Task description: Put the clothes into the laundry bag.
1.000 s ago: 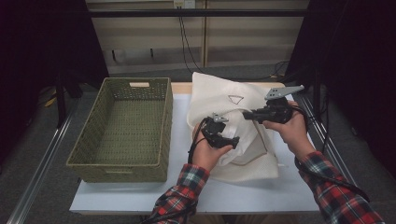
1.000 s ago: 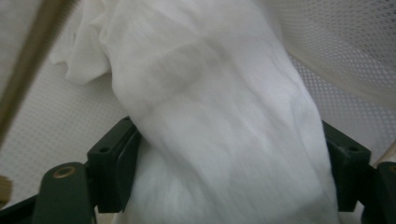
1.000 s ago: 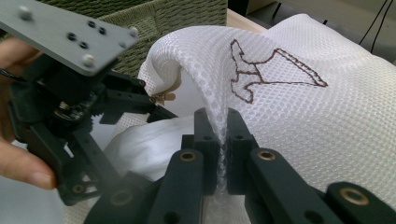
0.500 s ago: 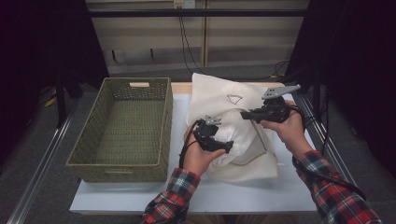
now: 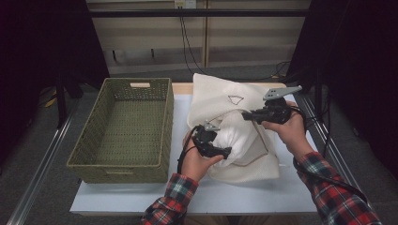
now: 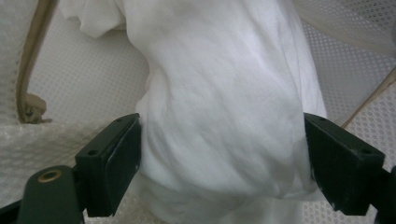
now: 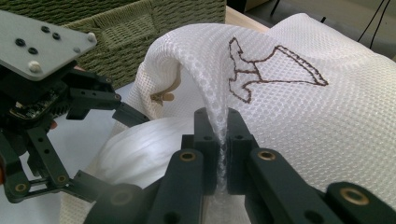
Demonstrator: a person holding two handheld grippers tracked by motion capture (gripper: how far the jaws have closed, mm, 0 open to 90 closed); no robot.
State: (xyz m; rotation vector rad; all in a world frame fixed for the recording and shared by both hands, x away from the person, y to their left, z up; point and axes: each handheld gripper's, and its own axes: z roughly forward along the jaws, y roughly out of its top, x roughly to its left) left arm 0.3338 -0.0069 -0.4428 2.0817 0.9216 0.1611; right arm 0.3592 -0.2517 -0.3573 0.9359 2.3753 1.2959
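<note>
While the right gripper (image 7: 218,140) pinches the mesh bag (image 5: 220,101) rim on the table, the left gripper (image 6: 219,168), jaws wide around the white cloth (image 6: 219,116), may push it out if the rim slips.

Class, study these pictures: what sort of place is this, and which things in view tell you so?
Probably a recording workspace, not a home: a white table walled by dark curtains, cables hanging behind, and a camera-bearing tool in each hand.
</note>
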